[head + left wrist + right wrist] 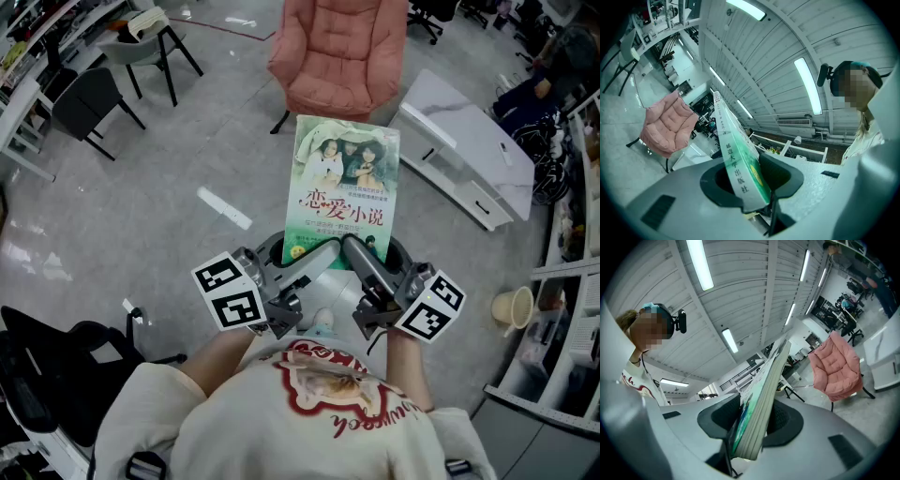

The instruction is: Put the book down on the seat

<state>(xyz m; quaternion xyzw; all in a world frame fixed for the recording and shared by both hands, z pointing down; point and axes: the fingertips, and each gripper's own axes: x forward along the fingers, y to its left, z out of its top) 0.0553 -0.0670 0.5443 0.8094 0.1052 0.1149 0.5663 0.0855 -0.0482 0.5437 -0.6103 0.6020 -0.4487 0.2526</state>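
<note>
Head view looks steeply down on a green-covered paperback book [345,187], its front bearing a photo of people and a red Chinese title. It sits at the centre of the frame with the cover facing the camera. From 7 o'clock the left gripper [314,255], grey with a square-marker cube, takes the book's lower edge. From 5 o'clock the right gripper [361,251] takes the same edge beside it.

In the left gripper view the jaws stand partly closed, pads pressed on both faces of the book by its white spine with black characters. In the right gripper view the jaws likewise clamp the book, here at the side where the cut pages show.

At 12 o'clock beyond the book stands a pink quilted armchair [339,52] on dark legs. Both gripper views show the book held up in the air, apart from the chair, with grey tiled floor [141,216] between them.

A white low cabinet [464,155] with a marbled top lies at 2 o'clock. Black chairs [89,103] stand at 10 o'clock and a beige bucket [514,307] at 4 o'clock. The person's cream shirt [319,422] fills 6 o'clock.
</note>
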